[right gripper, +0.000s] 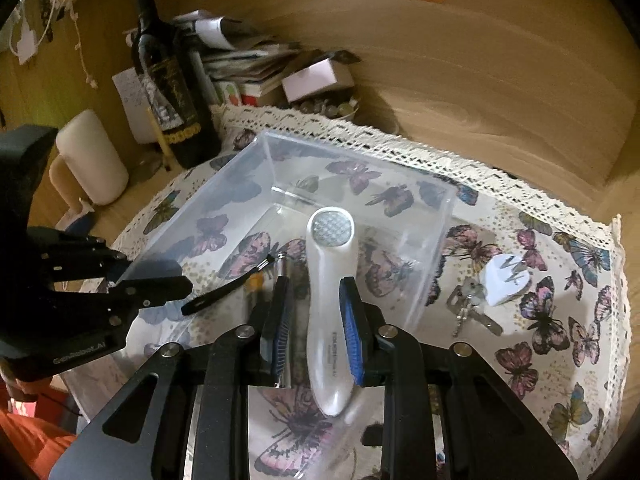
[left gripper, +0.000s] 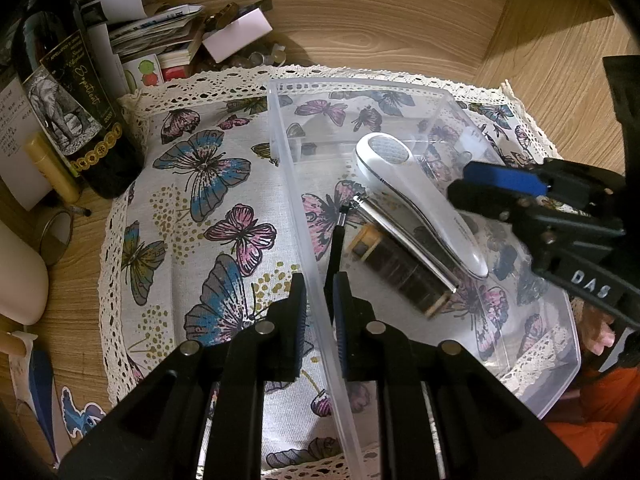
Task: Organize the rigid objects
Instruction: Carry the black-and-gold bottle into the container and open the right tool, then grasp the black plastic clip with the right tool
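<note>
Left wrist view: left gripper (left gripper: 320, 320) has its jaws closed on the near left wall of the clear plastic bin (left gripper: 296, 184), one finger outside and one inside.
Right wrist view: right gripper (right gripper: 316, 320) clamps the handle of the white handheld device (right gripper: 332, 300), its blue pads pressing both sides.
White handheld device: lies inside the bin, round textured head toward the far wall, handle toward the right gripper.
Other bin contents: a silver metal piece (left gripper: 404, 236), a dark amber-ended object (left gripper: 400, 272) and a thin black stick (left gripper: 335, 252) lie beside the device.
Bin placement: on a butterfly-print cloth (left gripper: 208, 208) with a lace edge.
Outside the bin: keys (right gripper: 468, 308) with a white tag (right gripper: 504, 280) lie on the cloth.
Background: dark wine bottle (left gripper: 76, 92), stacked papers (left gripper: 156, 28).
</note>
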A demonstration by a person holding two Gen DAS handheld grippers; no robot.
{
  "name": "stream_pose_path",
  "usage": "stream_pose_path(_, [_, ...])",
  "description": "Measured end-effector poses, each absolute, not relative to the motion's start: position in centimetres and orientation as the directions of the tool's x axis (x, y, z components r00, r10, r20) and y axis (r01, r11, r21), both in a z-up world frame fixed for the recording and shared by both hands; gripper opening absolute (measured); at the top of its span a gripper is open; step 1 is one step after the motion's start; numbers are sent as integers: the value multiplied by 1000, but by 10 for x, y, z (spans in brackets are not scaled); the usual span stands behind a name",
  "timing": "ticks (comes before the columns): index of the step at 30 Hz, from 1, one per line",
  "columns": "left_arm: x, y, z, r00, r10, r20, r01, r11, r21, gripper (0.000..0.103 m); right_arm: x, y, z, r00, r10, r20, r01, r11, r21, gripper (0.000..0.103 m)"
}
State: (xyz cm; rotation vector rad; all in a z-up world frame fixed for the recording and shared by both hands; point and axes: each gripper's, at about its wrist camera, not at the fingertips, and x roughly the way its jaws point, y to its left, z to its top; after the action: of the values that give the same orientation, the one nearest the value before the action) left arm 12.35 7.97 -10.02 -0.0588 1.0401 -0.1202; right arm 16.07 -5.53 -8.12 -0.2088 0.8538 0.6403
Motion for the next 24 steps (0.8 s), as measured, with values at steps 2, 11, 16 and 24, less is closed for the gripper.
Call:
stream_pose_path(2, [124,80,-100,500,-128,-857,72,992,-106,14,160,-60,-78,498,439,-748,-593,801,75,22])
stream_pose_path(11, [123,80,-100,500,-128,-856,72,992,-106,14,154,-95,-55,604,391,-695,-502,864,50,32])
stream_pose_path(16, [124,79,-100,501,-128,-856,73,992,-106,14,148,-131,-44,675,321,-664,-396,918,41,39])
stream_pose_path(24, [125,77,-99,502,-128,-855,74,992,-105,14,139,-178,-60,694,198,-692,-239,970,37,43])
